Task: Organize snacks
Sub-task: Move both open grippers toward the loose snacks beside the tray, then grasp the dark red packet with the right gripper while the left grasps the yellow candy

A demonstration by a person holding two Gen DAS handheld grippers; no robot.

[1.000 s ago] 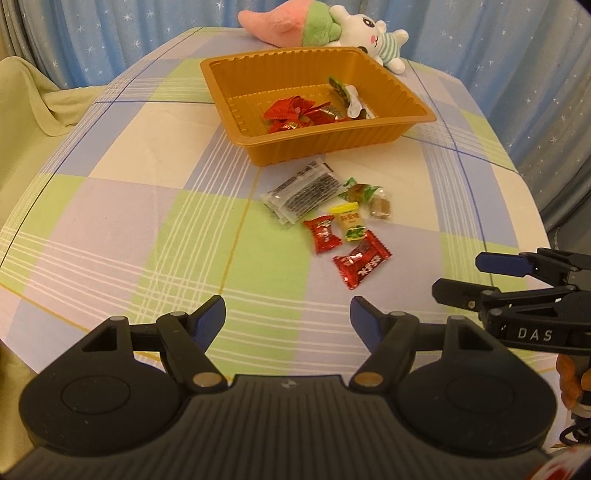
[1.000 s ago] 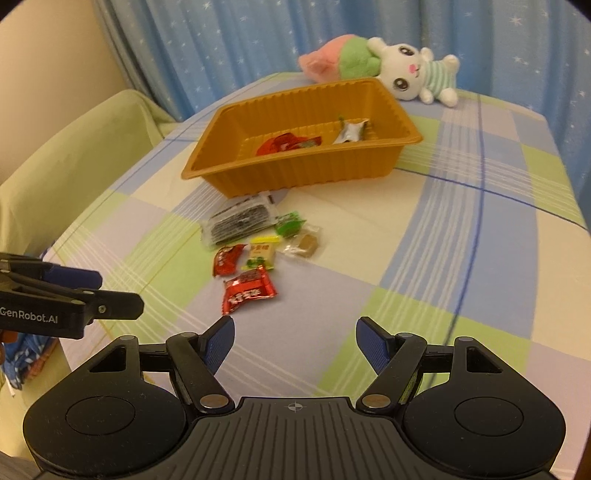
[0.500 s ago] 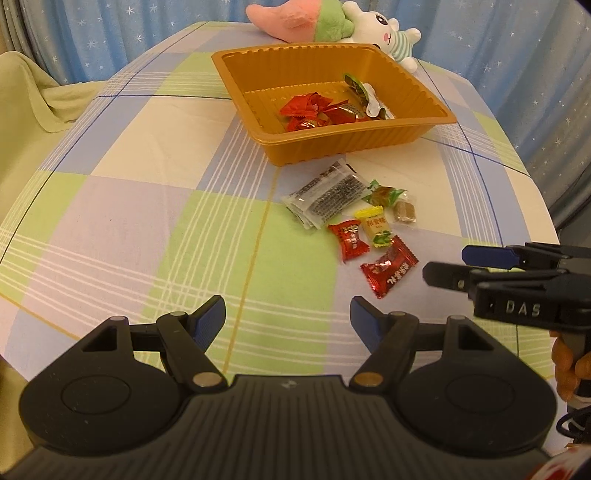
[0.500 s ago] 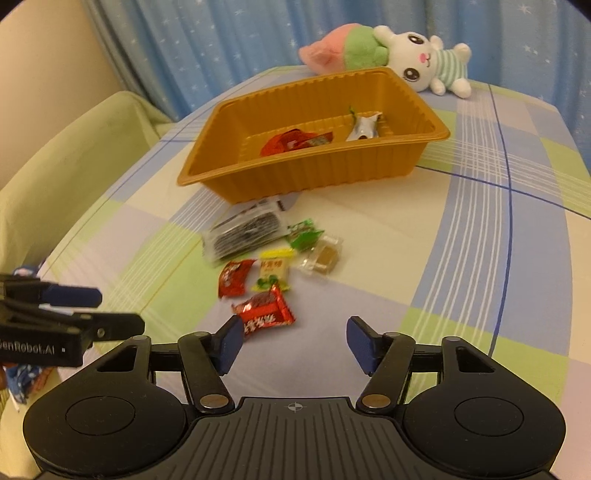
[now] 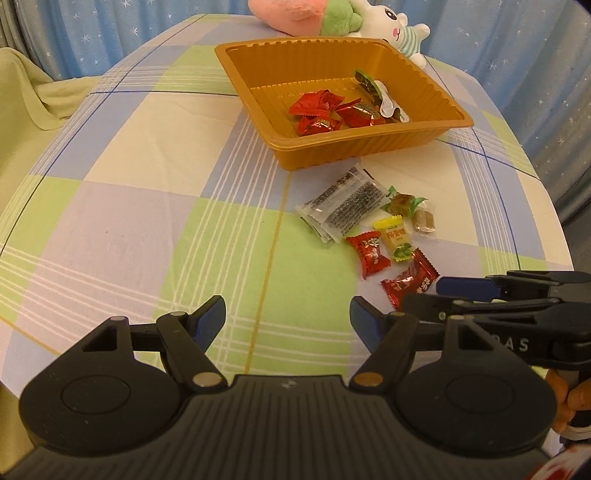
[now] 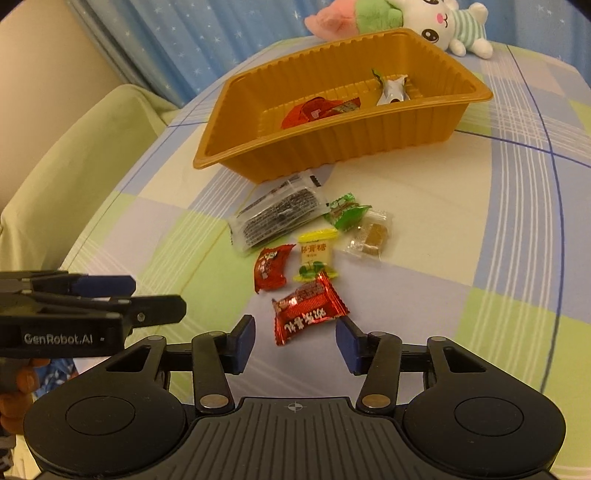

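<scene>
An orange tray [image 5: 369,147] [image 6: 332,147] holds several red candies [image 5: 321,114] and a white wrapper [image 6: 393,90]. In front of it on the table lie a black-and-clear packet [image 5: 343,205] [image 6: 277,218], a green candy [image 6: 345,212], a brown clear-wrapped candy [image 6: 371,236], a yellow candy [image 6: 314,253] and two red candies [image 6: 271,267] [image 6: 308,314]. My right gripper [image 6: 295,341] is open, its fingers either side of the nearest red candy [image 5: 410,280]. My left gripper [image 5: 288,317] is open and empty over the table, left of the snacks.
A plush rabbit with a pink and green plush [image 5: 332,18] [image 6: 406,18] lies behind the tray. The checked tablecloth [image 5: 147,221] covers a rounded table. A green-draped seat [image 6: 74,166] stands at the left. Blue curtains hang behind.
My right gripper has moved forward to the nearest red candy and narrowed its opening. My left gripper has moved forward and right, nearer the snacks.
</scene>
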